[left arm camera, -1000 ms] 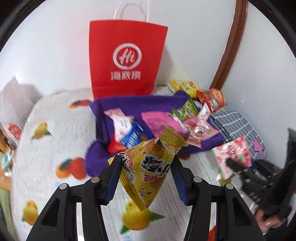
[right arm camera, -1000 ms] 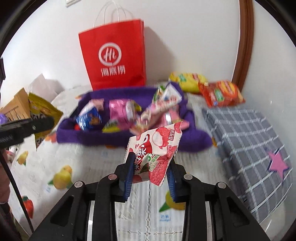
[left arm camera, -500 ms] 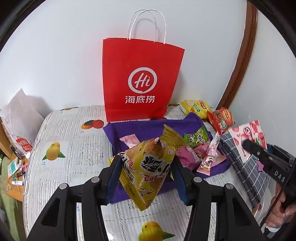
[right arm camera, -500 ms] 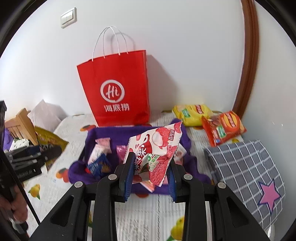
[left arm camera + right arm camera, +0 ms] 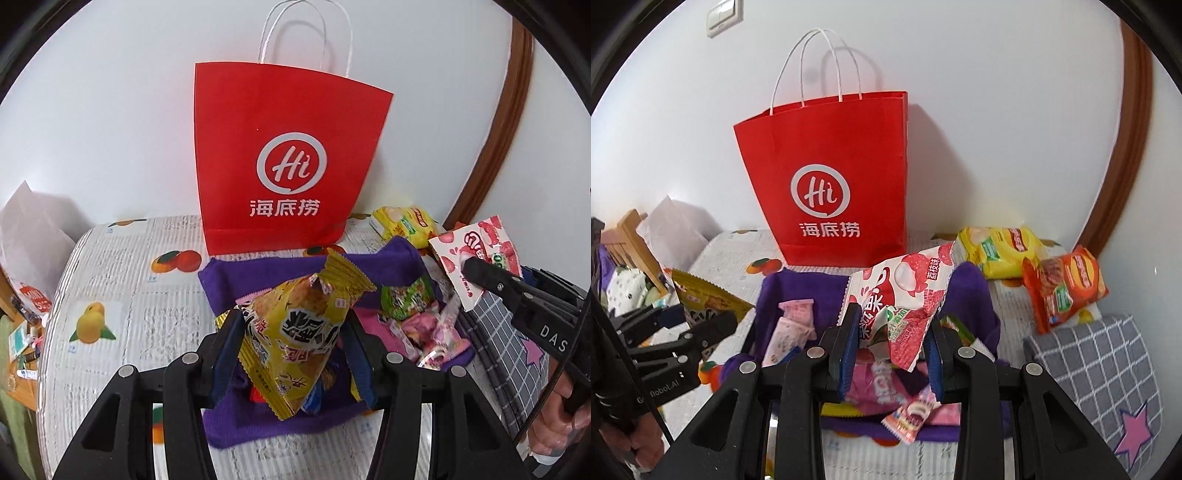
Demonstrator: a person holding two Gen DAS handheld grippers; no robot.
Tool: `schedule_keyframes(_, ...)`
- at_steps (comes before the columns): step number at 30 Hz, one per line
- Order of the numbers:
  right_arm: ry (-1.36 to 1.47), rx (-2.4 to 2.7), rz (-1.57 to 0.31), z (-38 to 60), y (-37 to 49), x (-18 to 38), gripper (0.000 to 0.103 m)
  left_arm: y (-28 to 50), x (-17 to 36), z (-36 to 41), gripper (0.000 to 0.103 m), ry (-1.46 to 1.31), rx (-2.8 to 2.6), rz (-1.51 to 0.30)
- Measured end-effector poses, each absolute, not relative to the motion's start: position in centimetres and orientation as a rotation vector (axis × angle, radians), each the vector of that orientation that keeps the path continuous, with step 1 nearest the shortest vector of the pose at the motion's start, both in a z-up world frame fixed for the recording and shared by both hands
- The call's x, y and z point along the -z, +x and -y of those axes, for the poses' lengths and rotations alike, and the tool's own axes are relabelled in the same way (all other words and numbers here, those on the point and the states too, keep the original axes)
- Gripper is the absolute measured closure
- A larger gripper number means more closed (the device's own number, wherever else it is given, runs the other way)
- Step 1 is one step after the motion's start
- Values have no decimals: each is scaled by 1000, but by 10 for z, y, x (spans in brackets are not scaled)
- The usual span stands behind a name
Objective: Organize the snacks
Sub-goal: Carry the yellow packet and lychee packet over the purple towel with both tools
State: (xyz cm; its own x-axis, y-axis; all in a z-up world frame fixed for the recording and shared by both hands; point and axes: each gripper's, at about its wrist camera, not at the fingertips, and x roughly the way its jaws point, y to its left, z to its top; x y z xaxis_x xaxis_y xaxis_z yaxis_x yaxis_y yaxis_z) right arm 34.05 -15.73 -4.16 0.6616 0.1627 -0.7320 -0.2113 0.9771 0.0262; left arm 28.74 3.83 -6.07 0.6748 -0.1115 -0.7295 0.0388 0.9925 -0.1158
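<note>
Left gripper [image 5: 291, 345] is clamping a yellow crinkly foil snack packet [image 5: 301, 334] and right gripper [image 5: 892, 347] is pinching a pink-and-white lychee candy pouch [image 5: 905, 295], both hanging just before the tall red paper bag [image 5: 831, 177], risking slick wrappers slipping or snagging its rim.

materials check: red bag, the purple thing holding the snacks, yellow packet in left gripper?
Red bag: looks like matte paper, with crisp folded edges and white twisted cord handles.
Purple holder: seems to be soft knit or fleece fabric, with slumped walls and a fuzzy surface.
Yellow packet: probably glossy plastic film, with a crimped serrated seal and highlights where the left gripper pinches it.
</note>
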Motion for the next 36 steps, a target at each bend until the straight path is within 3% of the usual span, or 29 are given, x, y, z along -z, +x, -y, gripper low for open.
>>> schedule_keyframes(14,-52,-276,-911,147,387,74,71,336,94,-43,52,-67,62,-881)
schedule_keyframes(36,-93,-308,-1056,160,405,111,70,346,125,-42,52,-55,16,-932)
